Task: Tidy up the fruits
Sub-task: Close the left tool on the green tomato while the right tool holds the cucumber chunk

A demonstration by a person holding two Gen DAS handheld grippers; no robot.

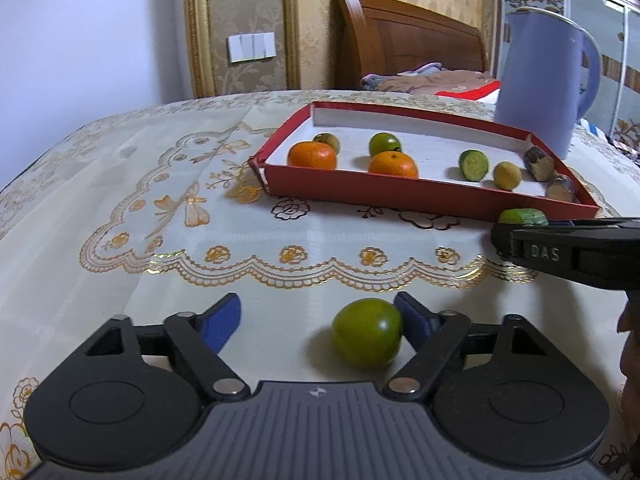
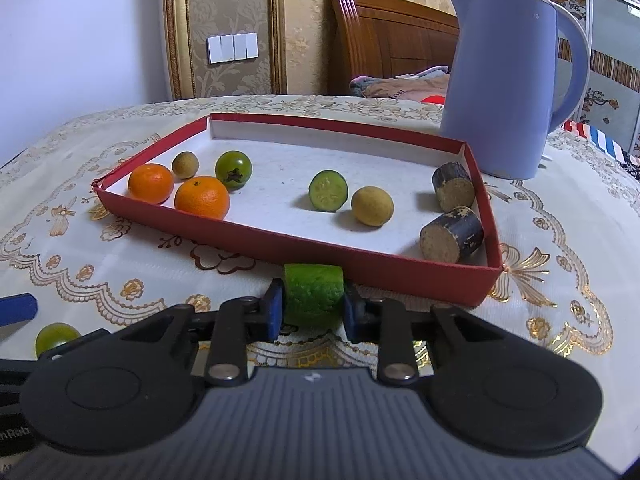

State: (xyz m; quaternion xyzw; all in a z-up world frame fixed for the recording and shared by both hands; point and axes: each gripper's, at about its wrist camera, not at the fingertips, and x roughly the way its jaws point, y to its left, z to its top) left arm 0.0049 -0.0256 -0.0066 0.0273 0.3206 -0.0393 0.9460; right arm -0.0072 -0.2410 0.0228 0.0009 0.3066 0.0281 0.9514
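Pinching cucumber piece (image 2: 314, 300) across its cut ends, right tool (image 2: 313, 307) sits just before red tray's (image 2: 320, 254) near wall; left tool (image 1: 320, 320) spread around green fruit (image 1: 367, 332) on surface, probably touching only its right pad (image 1: 414, 322)

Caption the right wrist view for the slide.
Right tongs shut on cucumber piece before the fruit tray.

Tray on the surface, fruit inside and before it

The tray (image 2: 224, 228) lies on the surface (image 2: 120, 264), a kettle (image 2: 508, 80) behind its right corner. Inside: two oranges (image 2: 202, 197) at left, two cut stalk pieces (image 2: 452, 234) at right. Before its near wall, a cucumber piece (image 2: 314, 294) sits between the right gripper (image 2: 312, 312) jaws; further left lies a round fruit (image 1: 366, 332).
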